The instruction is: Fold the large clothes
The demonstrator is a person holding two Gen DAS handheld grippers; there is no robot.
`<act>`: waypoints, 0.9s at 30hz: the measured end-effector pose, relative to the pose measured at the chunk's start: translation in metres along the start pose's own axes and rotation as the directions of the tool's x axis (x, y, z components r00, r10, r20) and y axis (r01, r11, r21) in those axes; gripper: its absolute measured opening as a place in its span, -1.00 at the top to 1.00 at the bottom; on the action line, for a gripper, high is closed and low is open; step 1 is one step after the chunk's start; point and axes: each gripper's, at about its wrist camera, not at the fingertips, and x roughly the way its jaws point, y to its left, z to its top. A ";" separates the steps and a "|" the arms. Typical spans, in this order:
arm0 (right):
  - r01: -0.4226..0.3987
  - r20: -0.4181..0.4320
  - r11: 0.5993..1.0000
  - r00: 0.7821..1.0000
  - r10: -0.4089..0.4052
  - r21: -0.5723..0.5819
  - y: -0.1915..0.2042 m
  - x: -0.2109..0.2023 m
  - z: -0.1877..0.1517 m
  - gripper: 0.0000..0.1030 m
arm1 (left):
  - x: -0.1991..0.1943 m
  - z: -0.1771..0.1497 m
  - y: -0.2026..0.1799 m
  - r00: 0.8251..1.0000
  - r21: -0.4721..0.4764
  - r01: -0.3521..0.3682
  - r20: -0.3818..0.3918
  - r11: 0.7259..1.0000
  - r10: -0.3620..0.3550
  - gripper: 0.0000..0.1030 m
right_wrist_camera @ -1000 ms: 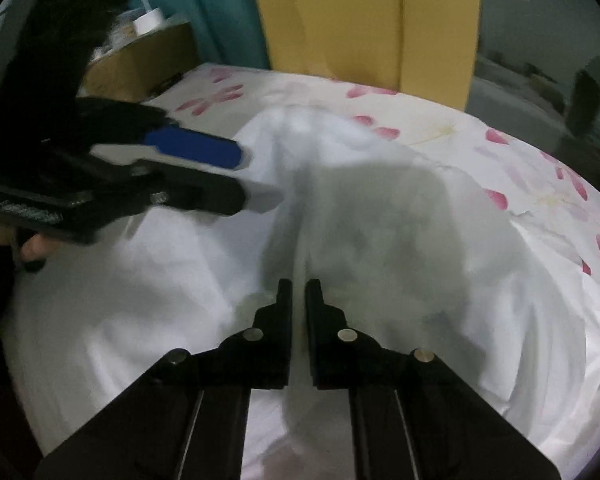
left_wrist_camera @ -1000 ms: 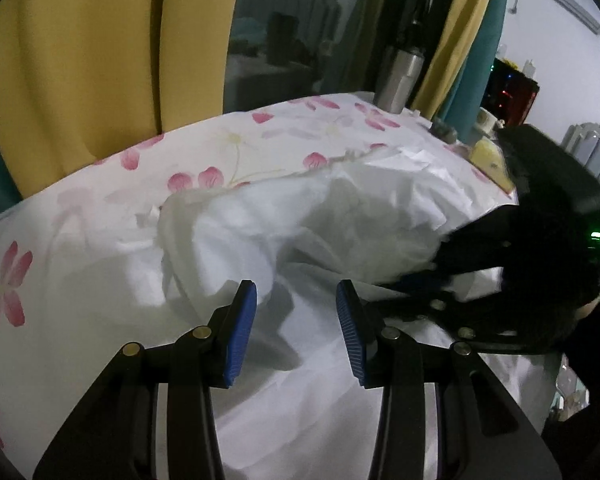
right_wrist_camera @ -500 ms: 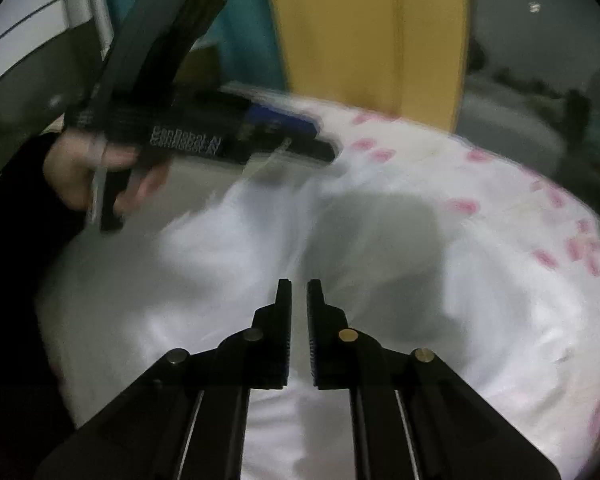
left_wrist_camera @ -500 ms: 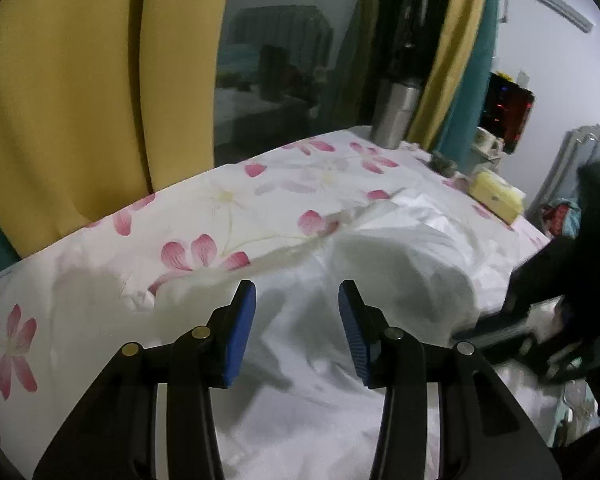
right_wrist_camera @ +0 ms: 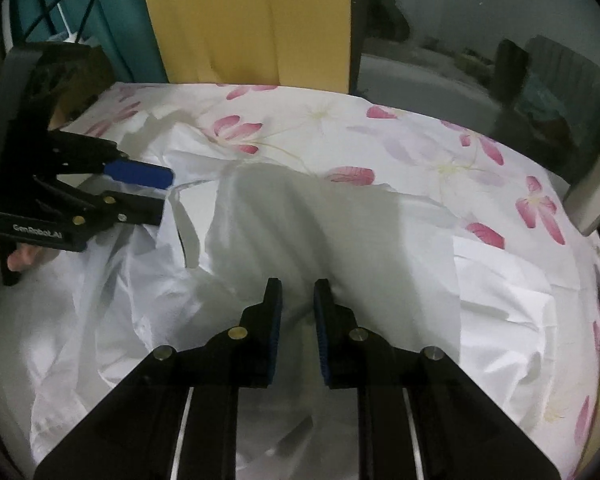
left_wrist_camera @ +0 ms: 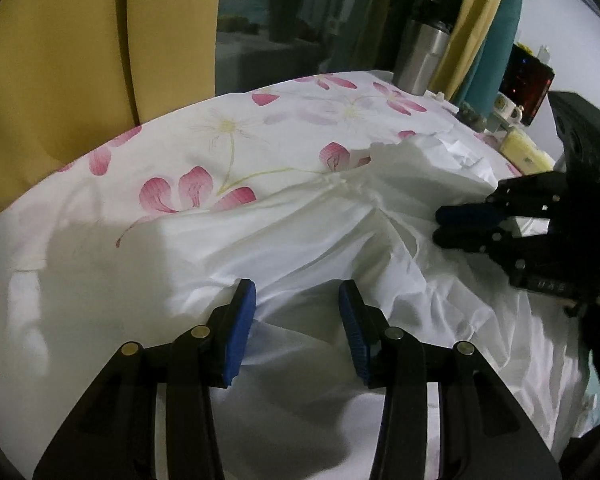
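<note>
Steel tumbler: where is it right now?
Left wrist view, upper right: the steel tumbler stands at the far edge of the floral sheet, beside the yellow curtain, beyond the white garment. Not visible in the right wrist view.

One crumpled white garment [left_wrist_camera: 340, 232], one pink-flowered white bedsheet [left_wrist_camera: 228, 140], two black blue-padded grippers [left_wrist_camera: 296, 300] [right_wrist_camera: 296, 292], one steel flask [left_wrist_camera: 420, 60] upper right.

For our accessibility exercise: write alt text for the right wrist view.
The right gripper, jaws narrowly apart and just opening with nothing between them, hovers over a crumpled white garment on a pink-flowered sheet. The left gripper reaches in from the left.
</note>
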 end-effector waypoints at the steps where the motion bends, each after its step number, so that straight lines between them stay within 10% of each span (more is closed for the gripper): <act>1: 0.005 -0.006 1.000 1.000 -0.005 0.005 -0.002 0.000 0.000 0.70 | -0.002 -0.001 -0.001 1.000 0.009 -0.016 -0.001 1.000 0.016 0.11; 8: 0.043 -0.014 0.999 0.999 -0.043 0.005 -0.002 -0.021 -0.010 0.63 | -0.026 -0.014 -0.004 0.998 0.037 -0.062 0.011 0.997 0.062 0.11; 14: 0.067 0.029 0.998 0.997 -0.067 0.012 0.003 -0.052 -0.019 0.04 | -0.057 -0.028 -0.005 0.995 0.025 -0.091 0.047 0.996 0.089 0.06; 27: 0.111 0.100 0.987 0.987 -0.123 0.113 0.002 -0.118 -0.057 0.00 | -0.153 -0.096 0.016 0.973 -0.121 -0.148 0.159 0.982 0.166 0.00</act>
